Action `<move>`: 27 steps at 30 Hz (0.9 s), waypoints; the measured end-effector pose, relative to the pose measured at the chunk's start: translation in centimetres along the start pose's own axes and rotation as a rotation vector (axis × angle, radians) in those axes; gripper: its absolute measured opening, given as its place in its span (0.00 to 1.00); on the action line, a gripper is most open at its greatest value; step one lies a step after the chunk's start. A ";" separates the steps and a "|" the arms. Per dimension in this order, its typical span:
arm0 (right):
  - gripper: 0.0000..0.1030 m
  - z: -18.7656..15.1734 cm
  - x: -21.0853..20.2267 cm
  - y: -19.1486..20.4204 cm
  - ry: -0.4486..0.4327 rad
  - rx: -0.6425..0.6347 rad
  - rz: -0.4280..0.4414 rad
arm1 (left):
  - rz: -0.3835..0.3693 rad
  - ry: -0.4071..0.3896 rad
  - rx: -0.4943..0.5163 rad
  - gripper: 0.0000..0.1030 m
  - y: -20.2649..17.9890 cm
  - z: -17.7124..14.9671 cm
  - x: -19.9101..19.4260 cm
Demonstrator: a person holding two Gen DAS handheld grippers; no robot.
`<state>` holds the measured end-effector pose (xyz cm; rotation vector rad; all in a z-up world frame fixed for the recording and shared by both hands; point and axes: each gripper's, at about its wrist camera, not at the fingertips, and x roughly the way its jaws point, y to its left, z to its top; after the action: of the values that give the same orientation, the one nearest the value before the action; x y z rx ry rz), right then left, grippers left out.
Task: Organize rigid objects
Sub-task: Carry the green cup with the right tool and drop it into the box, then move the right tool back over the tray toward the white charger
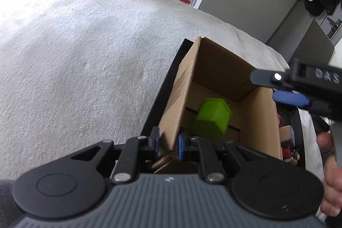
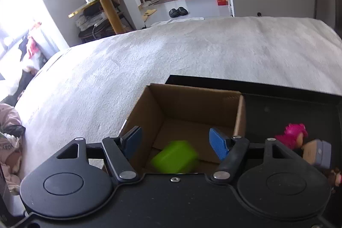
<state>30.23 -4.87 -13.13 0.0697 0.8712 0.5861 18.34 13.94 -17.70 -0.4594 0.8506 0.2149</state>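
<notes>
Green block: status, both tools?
Left tool shut on cardboard box wall. Right tool open, empty, above box. Green block inside box, blurred. Nothing in the way.

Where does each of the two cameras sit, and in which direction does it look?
Left wrist: on the left gripper, looking down across the bed; its fingers pinch the cardboard box wall; the right gripper and a hand show at the right.
Right wrist: on the right gripper, looking down into the box, fingers open above it.
Shared: the box, the green container inside it, the black tray.
</notes>
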 end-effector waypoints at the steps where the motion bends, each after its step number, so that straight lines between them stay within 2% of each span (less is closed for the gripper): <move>1: 0.67 -0.2 -0.3 -0.4 -0.001 0.007 0.001 | 0.008 -0.002 0.004 0.15 -0.1 0.0 0.0; 6: 0.67 -0.9 -2.2 -2.4 -0.009 0.072 0.019 | 0.048 -0.003 0.034 0.15 -1.1 0.0 0.0; 23: 0.73 -4.9 -6.5 -8.5 -0.014 0.186 -0.037 | 0.173 -0.071 0.097 0.16 -4.3 -0.2 -2.2; 25: 0.73 -5.5 -6.7 -9.7 -0.005 0.224 -0.031 | 0.176 -0.050 0.118 0.29 -4.8 -0.3 -2.1; 27: 0.73 -6.1 -6.9 -10.6 -0.004 0.236 -0.039 | 0.213 -0.055 0.123 0.37 -5.1 -0.5 -2.2</move>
<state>27.15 -18.42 -15.37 0.2675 0.9329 0.4445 18.41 9.21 -14.73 -0.2468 0.8535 0.3676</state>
